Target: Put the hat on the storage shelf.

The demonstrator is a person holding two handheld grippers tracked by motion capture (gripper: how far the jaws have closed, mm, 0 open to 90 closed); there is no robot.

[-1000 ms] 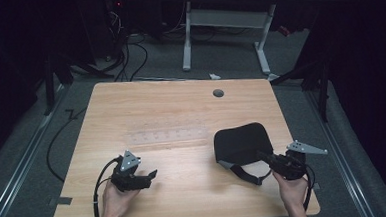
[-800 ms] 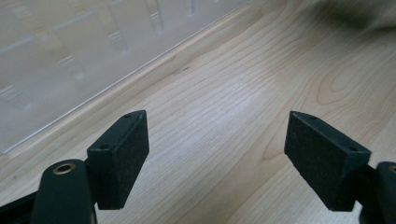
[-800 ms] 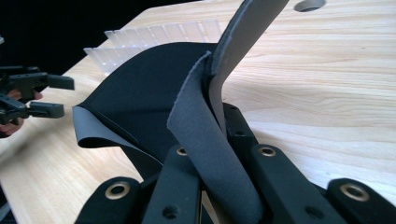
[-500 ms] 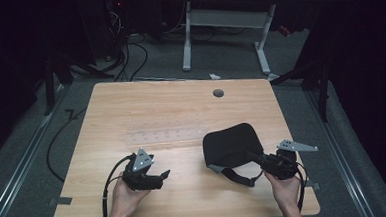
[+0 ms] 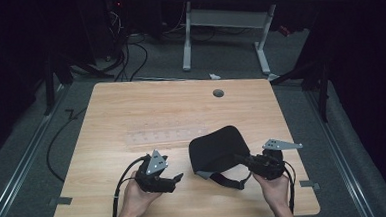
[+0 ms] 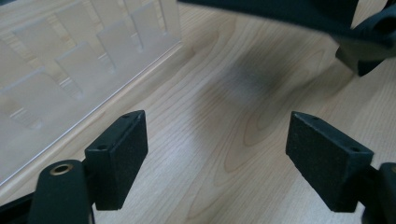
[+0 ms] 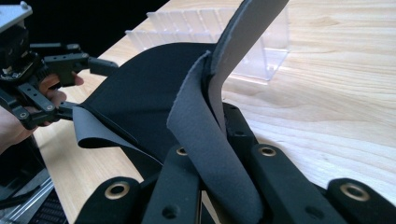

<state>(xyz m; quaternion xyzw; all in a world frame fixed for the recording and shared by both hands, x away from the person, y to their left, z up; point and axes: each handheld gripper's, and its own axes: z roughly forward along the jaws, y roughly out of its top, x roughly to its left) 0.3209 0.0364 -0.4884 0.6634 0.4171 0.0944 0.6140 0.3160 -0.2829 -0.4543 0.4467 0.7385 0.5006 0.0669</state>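
Note:
A black fabric piece (image 5: 218, 149) with a strap hangs over the wooden table (image 5: 146, 106), right of middle. My right gripper (image 5: 245, 160) is shut on its grey-lined edge, and the folded fabric (image 7: 205, 121) rises between the jaws in the right gripper view. To the left of it my left gripper (image 5: 177, 179) stands open with nothing between its pads (image 6: 119, 154), and the fabric's edge (image 6: 299, 11) is just ahead, at the top of the left gripper view. The left gripper (image 7: 91, 88) also appears beyond the cloth, apart from it.
A clear plastic divider tray (image 5: 165, 136) lies flat at the table's middle, close ahead of the left gripper (image 6: 70, 60) and behind the fabric (image 7: 254, 37). A round cable hole (image 5: 218, 93) sits near the far edge. White desk legs (image 5: 186, 38) stand beyond the table.
Both hands have moved toward each other. The right gripper carried the black fabric leftward, and the left gripper came rightward and a little up toward it.

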